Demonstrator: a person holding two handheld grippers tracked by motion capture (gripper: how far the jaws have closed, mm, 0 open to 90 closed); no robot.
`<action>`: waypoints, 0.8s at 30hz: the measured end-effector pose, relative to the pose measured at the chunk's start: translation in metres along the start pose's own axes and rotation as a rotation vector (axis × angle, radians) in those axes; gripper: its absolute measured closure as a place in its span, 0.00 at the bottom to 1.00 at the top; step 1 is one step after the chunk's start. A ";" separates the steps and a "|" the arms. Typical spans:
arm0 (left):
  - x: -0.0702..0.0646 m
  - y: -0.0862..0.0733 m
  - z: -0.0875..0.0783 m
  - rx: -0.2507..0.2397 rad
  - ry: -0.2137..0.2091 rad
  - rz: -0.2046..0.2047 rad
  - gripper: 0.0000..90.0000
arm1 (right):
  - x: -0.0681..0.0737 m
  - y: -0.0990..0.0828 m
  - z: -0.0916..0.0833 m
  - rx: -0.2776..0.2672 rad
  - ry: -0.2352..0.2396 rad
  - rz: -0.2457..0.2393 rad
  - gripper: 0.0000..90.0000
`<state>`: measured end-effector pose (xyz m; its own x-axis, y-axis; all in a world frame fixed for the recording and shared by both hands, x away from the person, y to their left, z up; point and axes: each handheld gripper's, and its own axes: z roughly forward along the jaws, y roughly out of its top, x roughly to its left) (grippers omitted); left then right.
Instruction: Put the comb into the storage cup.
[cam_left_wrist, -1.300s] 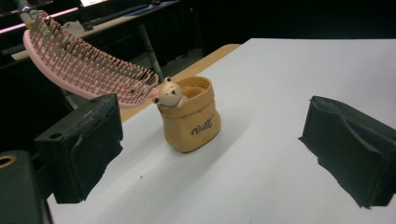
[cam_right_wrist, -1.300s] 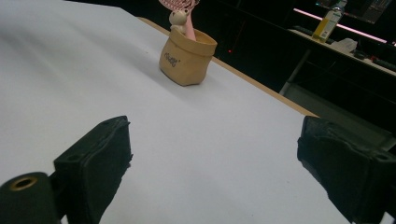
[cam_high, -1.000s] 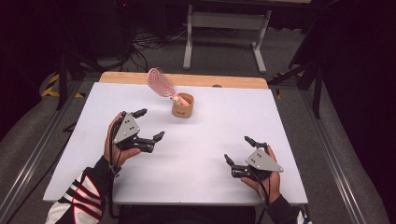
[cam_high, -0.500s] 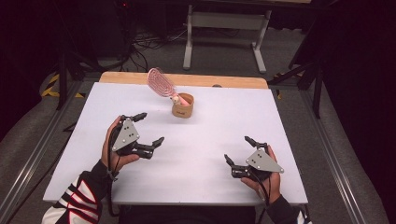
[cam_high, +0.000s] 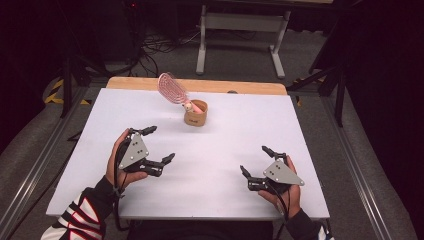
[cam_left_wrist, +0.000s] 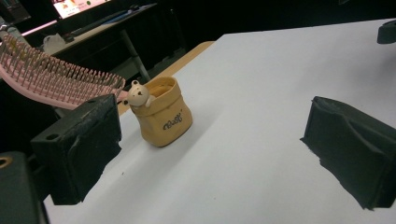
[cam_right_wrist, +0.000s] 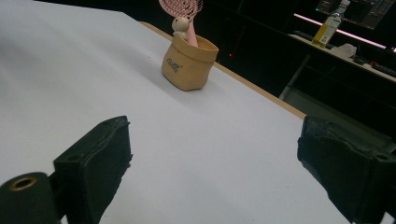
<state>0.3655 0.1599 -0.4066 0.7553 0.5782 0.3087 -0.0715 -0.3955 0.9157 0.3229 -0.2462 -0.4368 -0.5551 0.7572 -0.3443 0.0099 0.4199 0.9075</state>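
High view: I see the white table (cam_high: 210, 200) with my two grippers low on the near side and a small tan cup (cam_high: 195, 114) standing upright toward the far middle, close to the wooden strip (cam_high: 200, 86) along the back edge. A pink hairbrush (cam_high: 173, 89) stands handle-down in the cup, its bristled head leaning up and to the left, out over the rim. My left gripper (cam_high: 156, 144) sits left of center, angled toward the cup, jaws spread wide with nothing between them. My right gripper (cam_high: 256, 162) rests near the front right, well apart from the cup, its jaws also spread and empty. In the left gripper view the cup (cam_left_wrist: 164, 112) stands between and beyond my two black jaws, near but not touching, with a small bear figure (cam_left_wrist: 139, 94) on its rim and the brush head (cam_left_wrist: 51, 77) reaching out to the left above one jaw. In the right gripper view the cup (cam_right_wrist: 189, 61) is farther off, upright, with lettering on its side I cannot read, and the brush (cam_right_wrist: 183, 9) rises from it.
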 end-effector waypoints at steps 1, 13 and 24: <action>0.000 -0.001 -0.001 0.005 0.002 -0.002 0.06 | 0.000 0.000 0.000 -0.002 0.001 0.001 0.11; -0.004 -0.010 -0.010 0.021 0.004 0.007 0.06 | 0.001 0.001 -0.001 -0.005 0.009 -0.005 0.11; -0.008 -0.019 -0.021 0.045 0.018 0.027 0.06 | 0.001 0.001 -0.001 -0.006 0.009 -0.004 0.11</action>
<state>0.3472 0.1781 -0.4210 0.7417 0.5794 0.3380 -0.0617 -0.4428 0.8945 0.3214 -0.2456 -0.4359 -0.5629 0.7506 -0.3460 0.0023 0.4200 0.9075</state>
